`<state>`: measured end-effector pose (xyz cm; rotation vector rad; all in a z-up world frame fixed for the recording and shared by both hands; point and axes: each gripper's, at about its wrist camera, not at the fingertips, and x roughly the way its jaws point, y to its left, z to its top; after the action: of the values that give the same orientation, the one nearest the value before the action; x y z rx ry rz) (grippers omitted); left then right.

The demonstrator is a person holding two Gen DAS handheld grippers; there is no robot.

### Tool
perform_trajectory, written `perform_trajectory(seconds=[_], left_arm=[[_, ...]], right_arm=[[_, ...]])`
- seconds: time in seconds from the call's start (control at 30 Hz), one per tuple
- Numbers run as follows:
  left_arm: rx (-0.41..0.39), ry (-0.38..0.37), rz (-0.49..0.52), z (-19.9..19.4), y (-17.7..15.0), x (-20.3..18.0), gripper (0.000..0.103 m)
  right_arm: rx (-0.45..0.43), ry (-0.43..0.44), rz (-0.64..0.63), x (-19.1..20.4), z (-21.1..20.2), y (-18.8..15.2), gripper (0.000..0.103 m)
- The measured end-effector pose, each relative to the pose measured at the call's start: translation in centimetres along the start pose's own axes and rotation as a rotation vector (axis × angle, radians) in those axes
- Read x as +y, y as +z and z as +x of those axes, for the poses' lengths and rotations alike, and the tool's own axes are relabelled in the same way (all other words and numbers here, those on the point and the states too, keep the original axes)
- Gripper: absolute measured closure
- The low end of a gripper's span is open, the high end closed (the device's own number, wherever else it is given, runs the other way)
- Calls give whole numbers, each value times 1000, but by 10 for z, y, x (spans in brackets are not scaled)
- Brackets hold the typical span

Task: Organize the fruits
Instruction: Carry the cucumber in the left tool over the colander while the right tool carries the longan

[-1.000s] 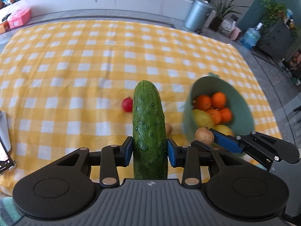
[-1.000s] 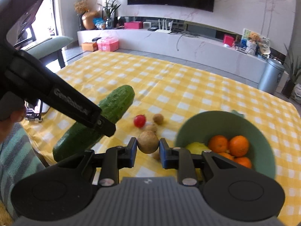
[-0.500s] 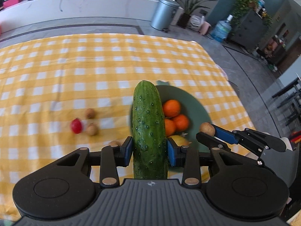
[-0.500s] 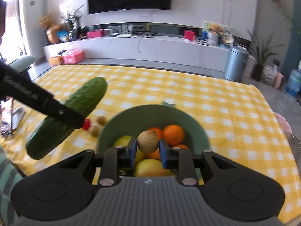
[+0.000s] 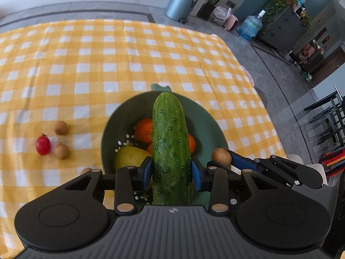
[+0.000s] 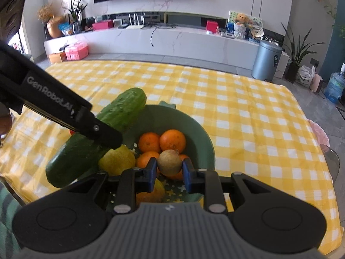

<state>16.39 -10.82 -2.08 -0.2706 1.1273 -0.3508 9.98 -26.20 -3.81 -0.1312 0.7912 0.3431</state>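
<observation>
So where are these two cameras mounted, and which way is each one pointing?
Left wrist view: sits on the left gripper, looking down along its fingers at the cucumber it clamps above the green bowl; the right gripper's tip shows too.
Right wrist view: sits on the right gripper, looking down at the small brown fruit it pinches over the bowl; the left gripper's arm crosses in.
Shared: bowl, cucumber, oranges, checked tablecloth.
</observation>
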Motion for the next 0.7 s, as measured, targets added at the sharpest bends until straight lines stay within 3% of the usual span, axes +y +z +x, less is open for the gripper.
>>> perform_trajectory(seconds=[0.3, 0.7], left_arm=[[37, 21, -10, 23, 1, 2, 61], [30, 64, 78, 39, -1, -6, 61]], right_arm=[[65, -9, -56, -4, 26, -1, 81], [130, -19, -141, 1, 51, -2, 81]])
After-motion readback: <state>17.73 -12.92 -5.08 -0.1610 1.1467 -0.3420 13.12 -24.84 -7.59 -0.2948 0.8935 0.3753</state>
